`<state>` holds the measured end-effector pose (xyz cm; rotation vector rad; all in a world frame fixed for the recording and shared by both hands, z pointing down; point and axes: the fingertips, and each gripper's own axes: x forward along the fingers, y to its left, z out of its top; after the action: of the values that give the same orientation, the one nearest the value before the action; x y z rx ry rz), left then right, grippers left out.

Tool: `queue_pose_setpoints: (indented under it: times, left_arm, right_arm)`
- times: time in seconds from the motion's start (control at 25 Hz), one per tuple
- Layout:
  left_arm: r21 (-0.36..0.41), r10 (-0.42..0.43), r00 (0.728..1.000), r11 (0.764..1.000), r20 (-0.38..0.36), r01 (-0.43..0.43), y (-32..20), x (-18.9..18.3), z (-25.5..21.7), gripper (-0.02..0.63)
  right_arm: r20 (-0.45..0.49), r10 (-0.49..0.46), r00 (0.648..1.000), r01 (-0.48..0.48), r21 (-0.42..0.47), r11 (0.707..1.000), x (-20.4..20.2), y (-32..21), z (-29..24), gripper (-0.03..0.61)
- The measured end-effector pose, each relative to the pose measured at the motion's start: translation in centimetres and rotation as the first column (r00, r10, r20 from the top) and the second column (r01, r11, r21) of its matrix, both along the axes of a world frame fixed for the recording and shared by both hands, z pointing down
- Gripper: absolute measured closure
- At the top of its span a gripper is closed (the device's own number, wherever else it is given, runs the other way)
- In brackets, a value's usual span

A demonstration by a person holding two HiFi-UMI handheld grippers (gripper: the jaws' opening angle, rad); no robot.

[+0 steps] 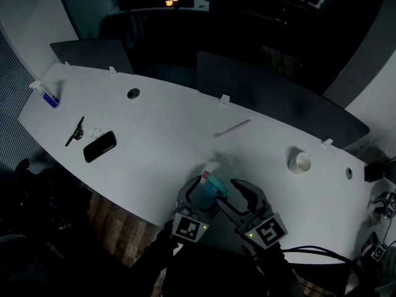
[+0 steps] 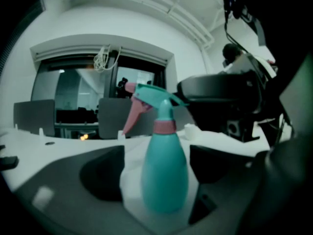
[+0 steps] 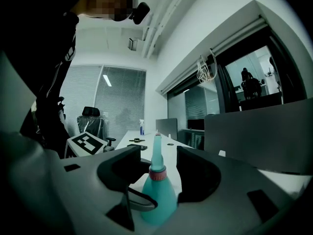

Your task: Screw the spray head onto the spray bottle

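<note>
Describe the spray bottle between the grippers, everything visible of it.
The spray bottle is teal, smooth and plastic-looking, with a pear-shaped body narrowing to a pink collar. Its teal spray head, with a pink trigger, sits on top. It stands upright on the white table, near the front edge, between the open jaws of the left gripper and the right gripper. Neither seems to press on it.

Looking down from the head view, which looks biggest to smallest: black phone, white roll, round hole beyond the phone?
1-2. black phone and white roll: nearly alike, phone slightly larger.
3. round hole: clearly smallest, though farther from the camera.
</note>
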<state>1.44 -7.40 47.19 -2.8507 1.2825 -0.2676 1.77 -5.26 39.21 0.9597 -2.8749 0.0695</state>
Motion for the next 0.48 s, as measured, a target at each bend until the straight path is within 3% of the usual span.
queue_pose_setpoints:
  times: [0.24, 0.36, 0.48]
  left_arm:
    - [0.056, 0.036, 0.999, 0.998, 0.027, -0.038, 1.2, -1.9, -2.7, 0.197]
    - [0.058, 0.006, 1.0, 0.998, 0.026, -0.007, 1.6, -3.2, -3.4, 0.197]
    - [0.05, -0.052, 0.999, 0.997, -0.014, 0.053, 2.3, -4.9, -4.6, 0.198]
  right_arm:
    - [0.018, 0.007, 1.0, -0.008, 0.056, 0.998, 1.6, 0.3, -1.5, 0.37]
    - [0.05, 0.048, 0.998, -0.049, 0.017, 0.999, 2.7, 0.4, -2.0, 0.37]
    - [0.023, 0.068, 0.997, -0.069, 0.046, 0.997, 4.0, 0.5, -1.8, 0.37]
